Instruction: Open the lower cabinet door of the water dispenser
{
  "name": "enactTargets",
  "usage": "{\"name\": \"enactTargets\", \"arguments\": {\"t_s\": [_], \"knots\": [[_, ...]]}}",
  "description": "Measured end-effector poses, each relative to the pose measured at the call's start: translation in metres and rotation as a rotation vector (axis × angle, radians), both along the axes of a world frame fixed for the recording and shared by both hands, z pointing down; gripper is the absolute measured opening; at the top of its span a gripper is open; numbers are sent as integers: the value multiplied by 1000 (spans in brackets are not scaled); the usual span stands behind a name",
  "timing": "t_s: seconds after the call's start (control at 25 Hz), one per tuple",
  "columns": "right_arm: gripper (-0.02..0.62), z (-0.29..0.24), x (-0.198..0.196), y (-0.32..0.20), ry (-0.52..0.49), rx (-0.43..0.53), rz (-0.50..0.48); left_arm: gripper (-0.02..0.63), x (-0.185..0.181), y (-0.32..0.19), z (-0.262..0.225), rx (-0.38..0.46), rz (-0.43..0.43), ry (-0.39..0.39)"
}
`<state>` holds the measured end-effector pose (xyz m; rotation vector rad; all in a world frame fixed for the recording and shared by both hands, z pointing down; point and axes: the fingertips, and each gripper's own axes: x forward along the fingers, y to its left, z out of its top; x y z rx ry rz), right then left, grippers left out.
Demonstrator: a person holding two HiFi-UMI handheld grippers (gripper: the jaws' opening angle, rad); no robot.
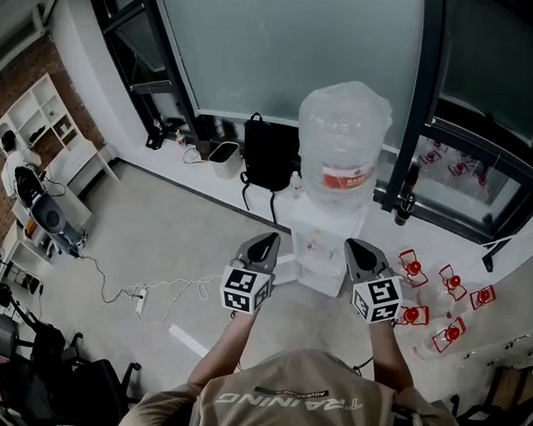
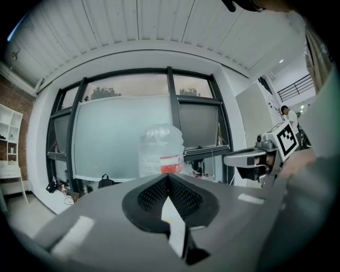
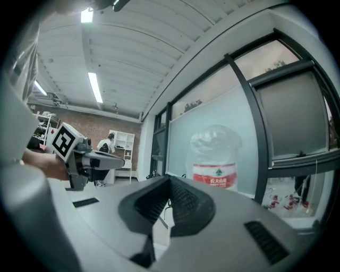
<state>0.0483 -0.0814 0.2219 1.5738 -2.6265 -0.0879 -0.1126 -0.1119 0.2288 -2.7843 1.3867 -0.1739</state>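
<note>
The white water dispenser (image 1: 324,253) stands against the glass wall with a big clear bottle (image 1: 343,141) on top. From this steep angle its lower cabinet door does not show clearly. My left gripper (image 1: 266,240) is held level in front of the dispenser's left side, jaws shut and empty. My right gripper (image 1: 353,246) hovers at the dispenser's right side, also shut with nothing in it. In the left gripper view the closed tips (image 2: 169,177) point at the bottle (image 2: 161,151). In the right gripper view the closed tips (image 3: 170,179) also face the bottle (image 3: 215,159).
A black backpack (image 1: 268,155) and a white bin (image 1: 223,158) stand left of the dispenser. Several bottles with red handles (image 1: 443,292) lie on the floor at the right. A power strip with cables (image 1: 141,299) lies at the left. A person (image 1: 19,168) sits by the white shelves.
</note>
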Motion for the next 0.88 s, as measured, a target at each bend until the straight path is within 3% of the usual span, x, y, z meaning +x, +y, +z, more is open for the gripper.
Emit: {"name": "enactTargets", "arguments": {"t_s": [0.88], "knots": [[8,4,6,-5,-20,-14,8,8,7,5,6,4,-23,-29]]}}
